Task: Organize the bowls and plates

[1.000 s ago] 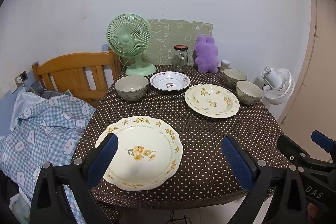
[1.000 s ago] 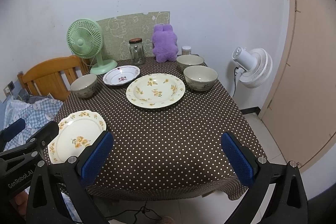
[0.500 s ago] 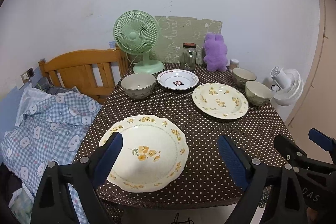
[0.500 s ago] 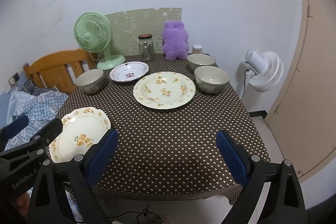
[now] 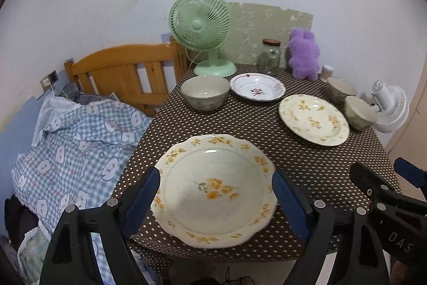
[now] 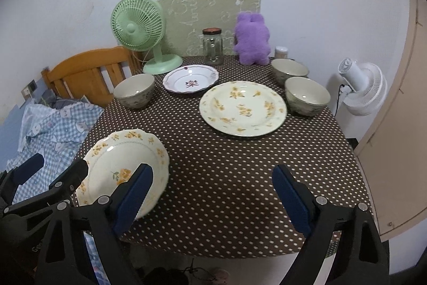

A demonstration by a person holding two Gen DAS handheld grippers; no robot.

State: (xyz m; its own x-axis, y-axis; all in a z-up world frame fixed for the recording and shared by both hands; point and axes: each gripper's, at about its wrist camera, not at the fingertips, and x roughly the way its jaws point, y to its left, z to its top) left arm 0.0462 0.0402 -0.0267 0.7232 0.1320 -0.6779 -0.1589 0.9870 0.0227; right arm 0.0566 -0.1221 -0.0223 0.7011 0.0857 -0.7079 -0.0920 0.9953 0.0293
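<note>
**Sorting barely begun**

Left tongs (image 5: 216, 194) gape around the scalloped plate (image 5: 213, 188), jaws just narrowing, nothing gripped; right tongs (image 6: 213, 194) stand empty over bare desk (image 6: 226, 164). Beyond them, round plate (image 6: 242, 108), small plate (image 6: 190, 82) and three bowls (image 6: 134, 92) remain unstacked

Both claws: left claw (image 5: 216, 200), right claw (image 6: 212, 194) black frames, blue pads, silver screws; white "DAS" lettering on right.

Your table (image 6: 213, 178), in a brown polka-dot cloth, fills mid-frame: three plates (image 6: 242, 108) and three bowls (image 6: 134, 93) centre, fan (image 6: 144, 28), jar (image 6: 212, 46) and purple plush (image 6: 252, 38) along its upper edge.
</note>
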